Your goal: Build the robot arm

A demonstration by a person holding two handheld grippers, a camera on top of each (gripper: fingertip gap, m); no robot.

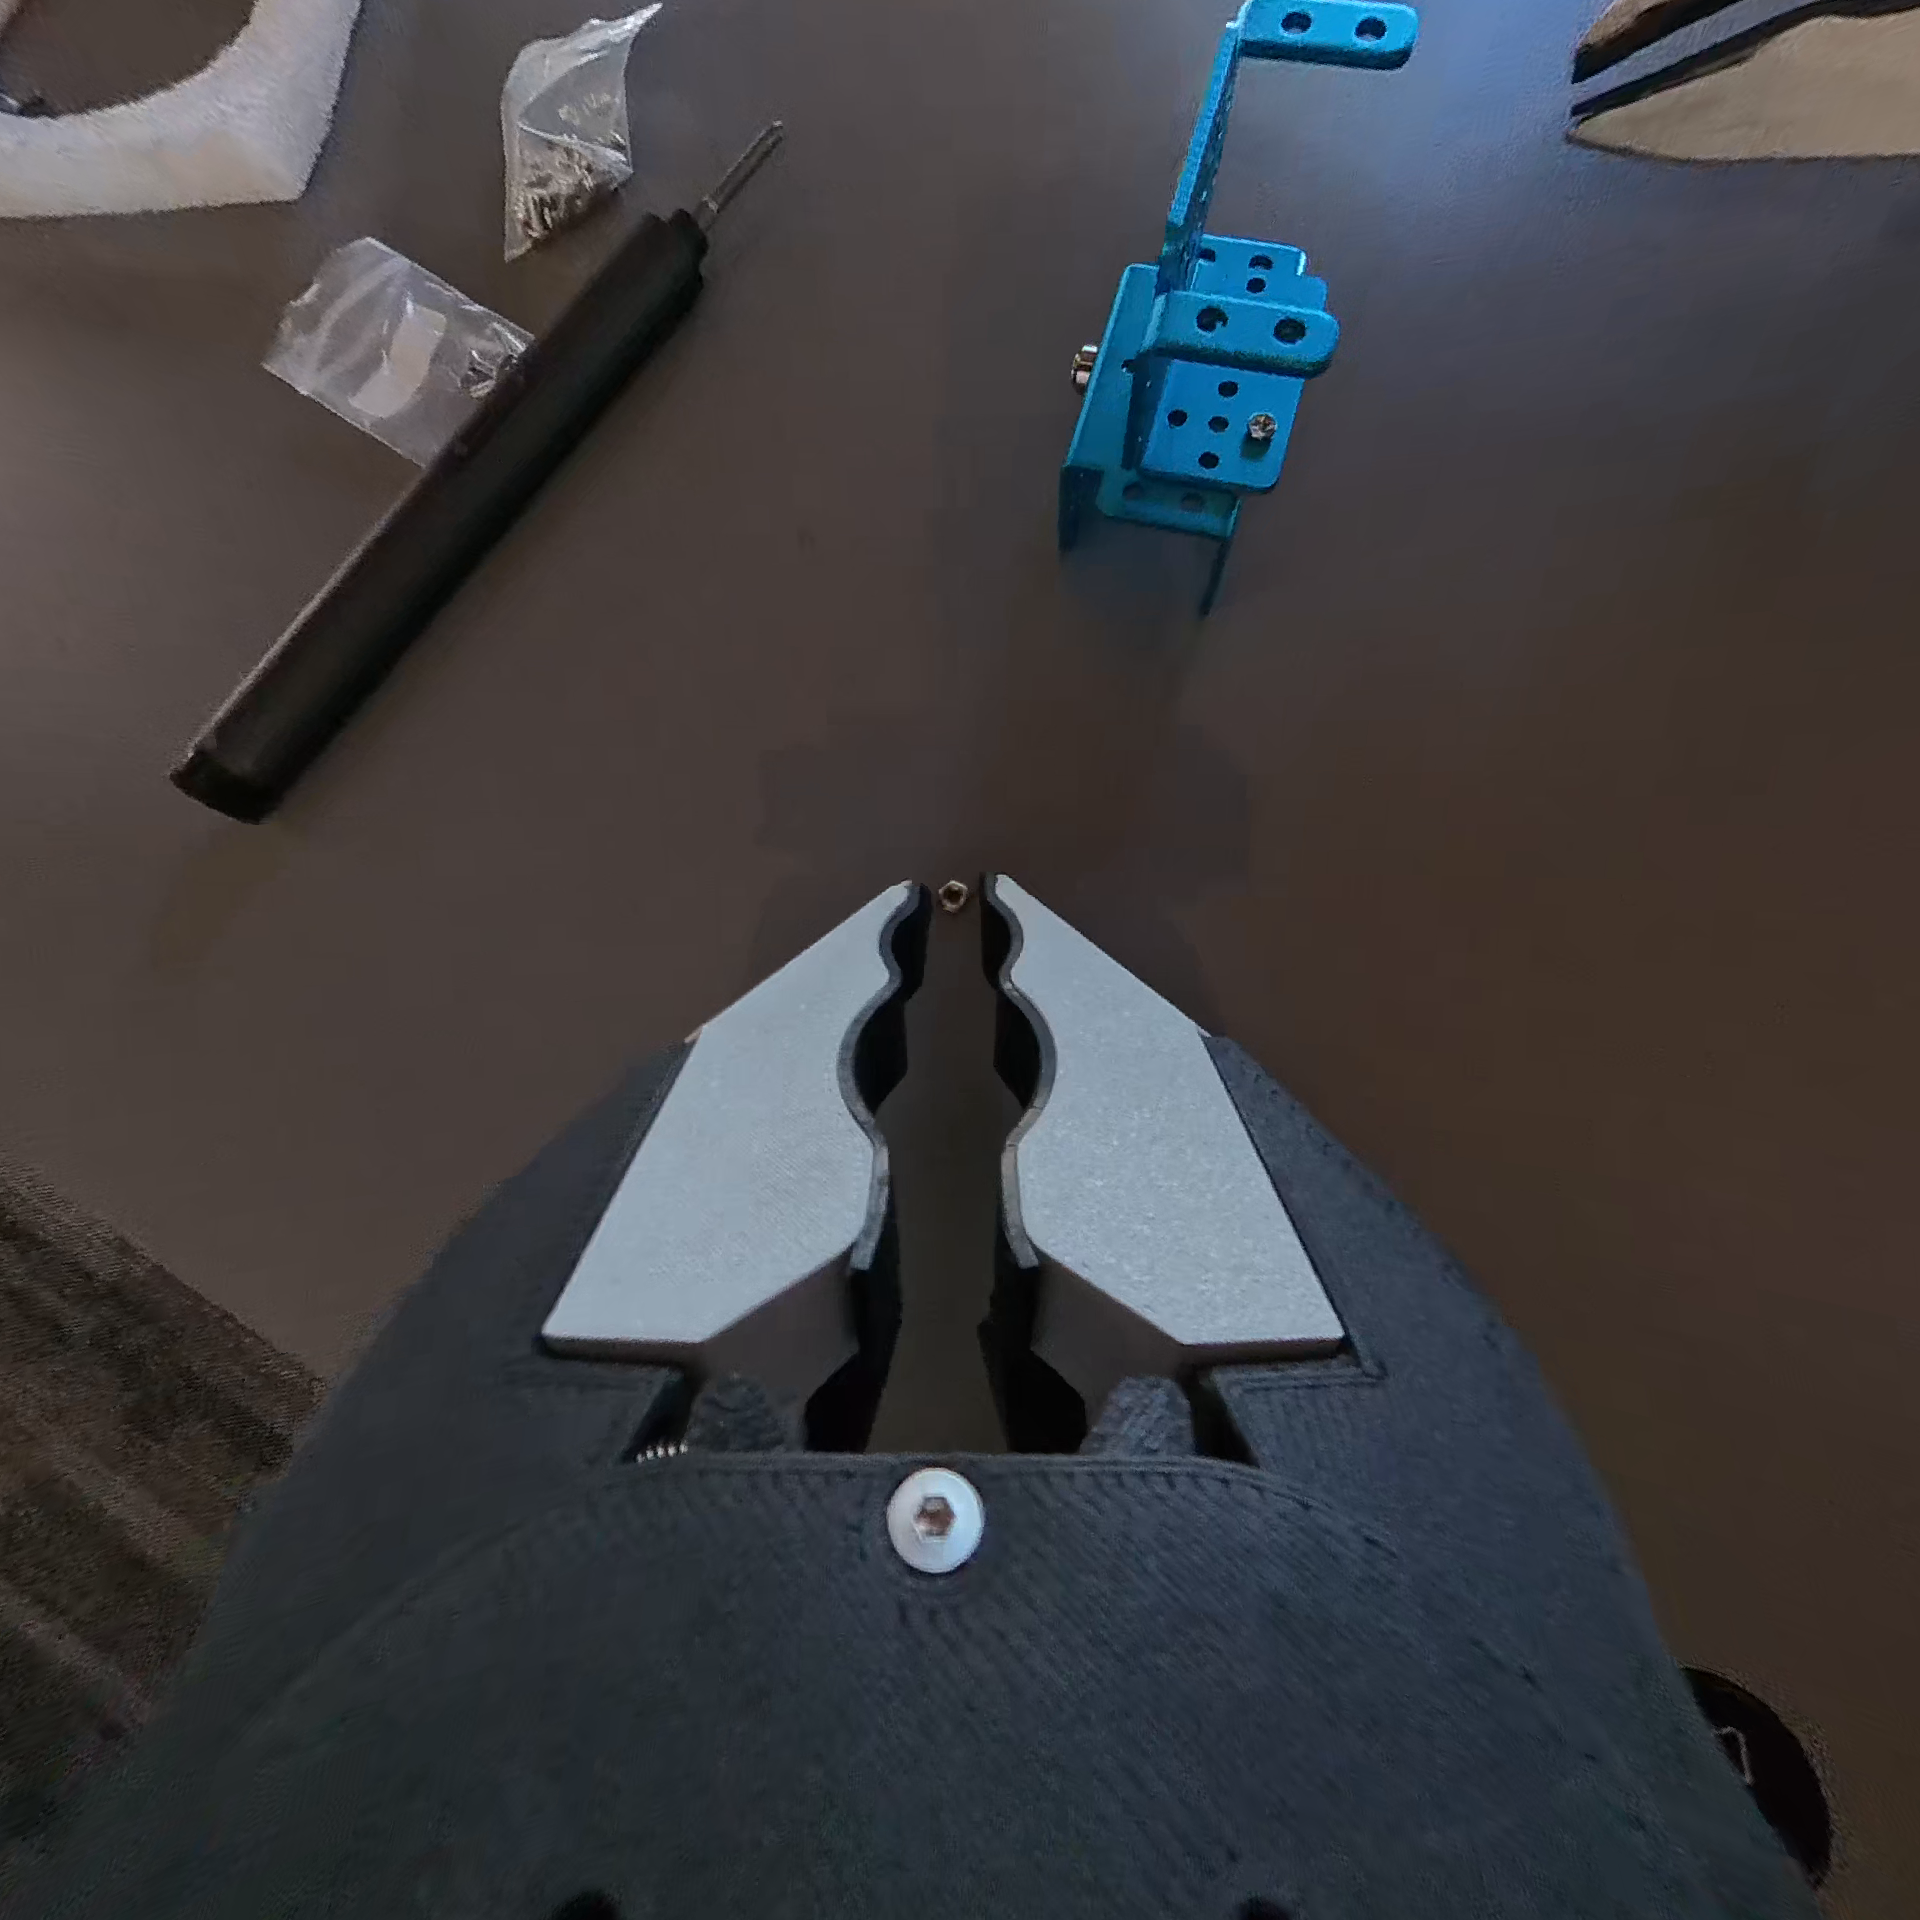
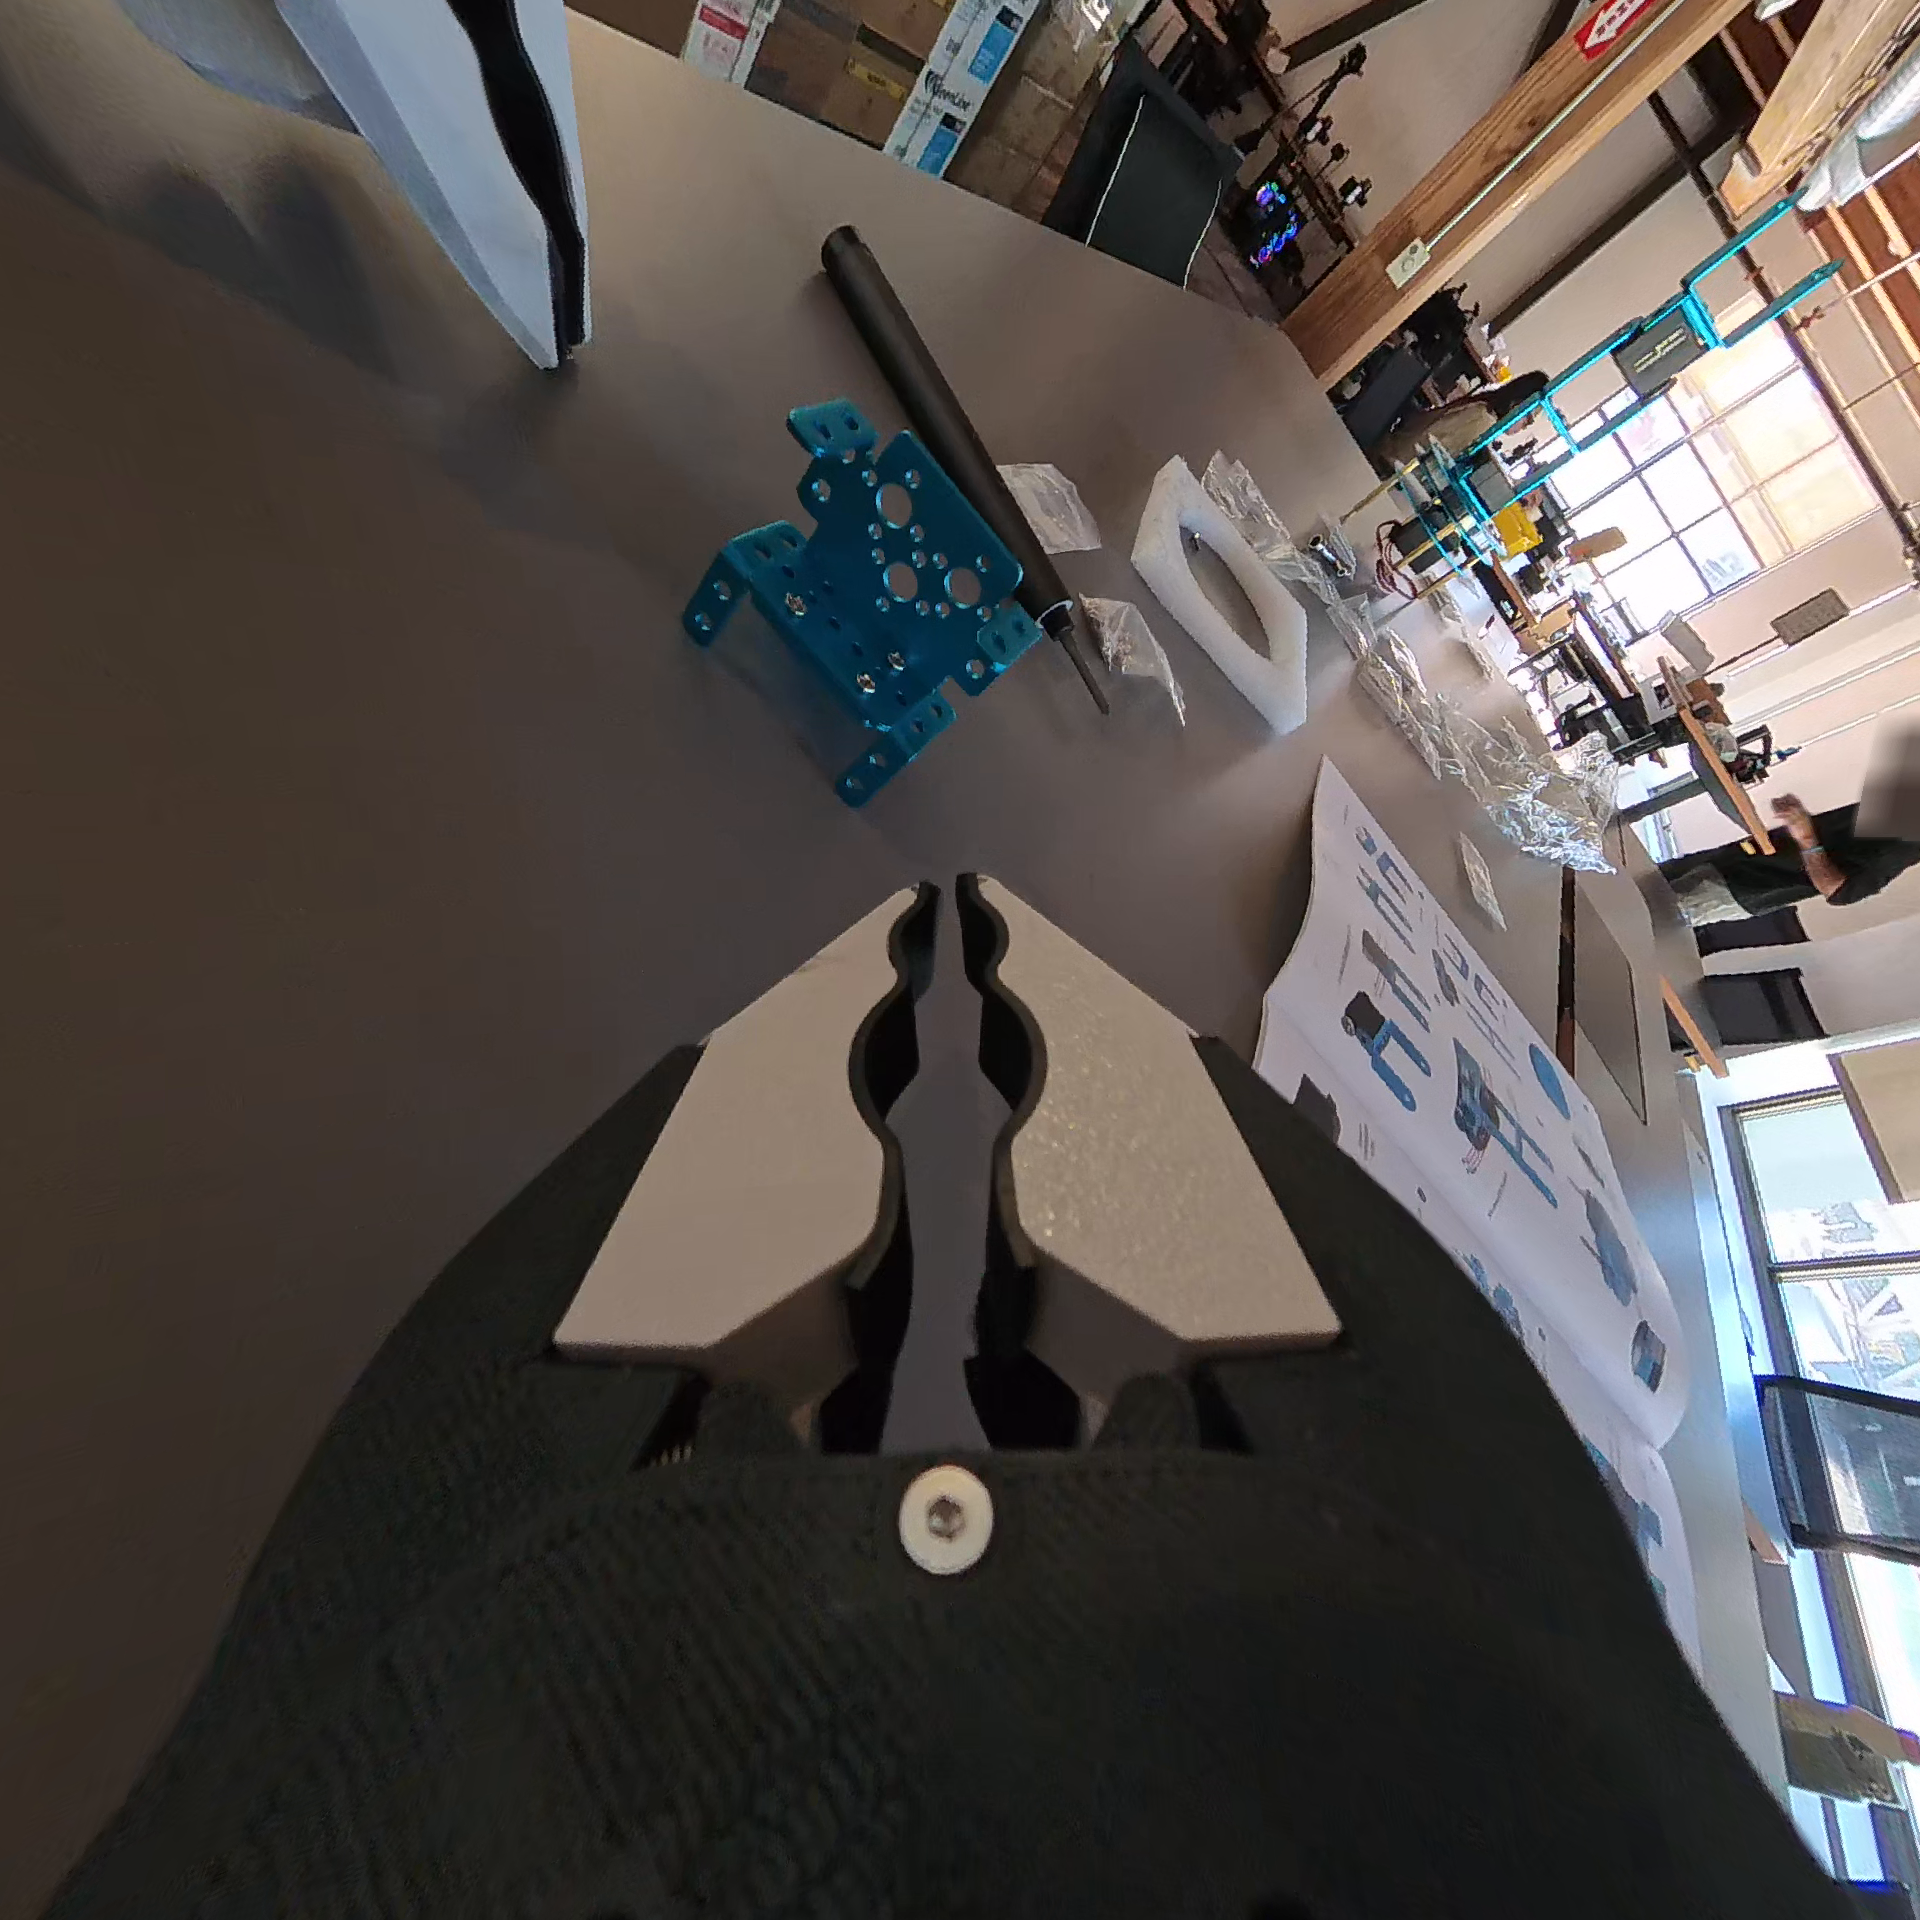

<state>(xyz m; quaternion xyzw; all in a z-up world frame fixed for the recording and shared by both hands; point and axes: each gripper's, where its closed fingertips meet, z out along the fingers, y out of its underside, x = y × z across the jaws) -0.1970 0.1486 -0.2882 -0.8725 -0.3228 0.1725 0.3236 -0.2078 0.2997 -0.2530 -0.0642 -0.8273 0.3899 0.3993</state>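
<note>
My left gripper (image 1: 953, 896) is nearly shut, with a tiny brass nut (image 1: 952, 895) pinched between its fingertips just above the dark table (image 1: 1455, 935). A blue perforated metal bracket assembly (image 1: 1195, 395) stands ahead and to the right of it. My right gripper (image 2: 948, 891) is shut and empty, low over the table, pointing at the same blue bracket (image 2: 873, 603). A black screwdriver (image 1: 447, 509) lies to the left of the left gripper; in the right wrist view the screwdriver (image 2: 956, 447) lies just behind the bracket. The other gripper shows at top left of the right wrist view (image 2: 468, 177).
Small clear bags of screws (image 1: 566, 135) and a white foam block (image 1: 177, 125) lie at the far left. An instruction sheet (image 2: 1455, 1122) and crumpled plastic wrap (image 2: 1507, 769) lie to the right. The table edge and carpet (image 1: 104, 1403) are at lower left. The gap from one gripper's tips to the other's is roughly 15 cm. My left gripper's tips are some 12 cm from the black screwdriver (image 1: 447, 509). Seen from the right wrist view (image 2: 940, 400) as well.
</note>
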